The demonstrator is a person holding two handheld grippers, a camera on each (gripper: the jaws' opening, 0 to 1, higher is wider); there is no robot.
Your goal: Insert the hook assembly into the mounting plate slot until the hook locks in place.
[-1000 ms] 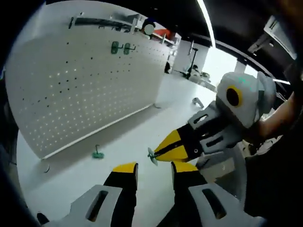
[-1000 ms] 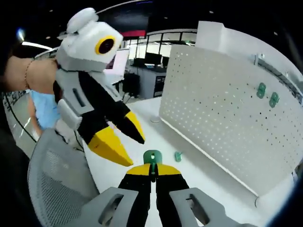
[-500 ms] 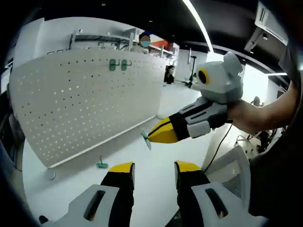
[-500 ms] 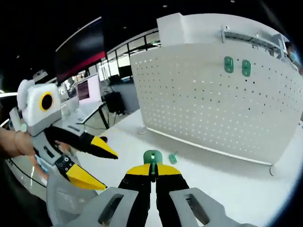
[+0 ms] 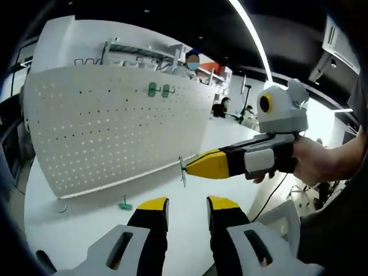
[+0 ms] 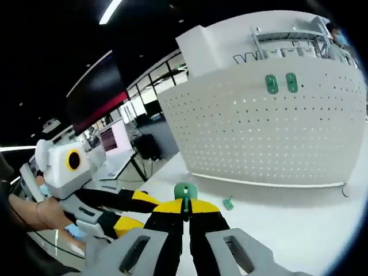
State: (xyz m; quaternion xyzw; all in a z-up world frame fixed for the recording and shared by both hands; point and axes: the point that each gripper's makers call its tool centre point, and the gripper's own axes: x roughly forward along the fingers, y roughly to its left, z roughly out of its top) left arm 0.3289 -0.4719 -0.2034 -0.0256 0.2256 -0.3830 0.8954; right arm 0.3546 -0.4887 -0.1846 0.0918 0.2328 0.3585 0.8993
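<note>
White table (image 5: pixel 172 201); pegboard (image 5: pixel 115 132); green hook (image 5: pixel 125 203)

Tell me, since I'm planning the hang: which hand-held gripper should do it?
Right, probably: the right hand-held gripper is shut on a green hook, facing the pegboard. The left is open.

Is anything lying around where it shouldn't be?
One green hook lies loose on the white table in front of the pegboard, while two green hooks hang up near its top edge. The right gripper has its jaws shut on another green hook piece. Nothing looks spilled or broken.
</note>
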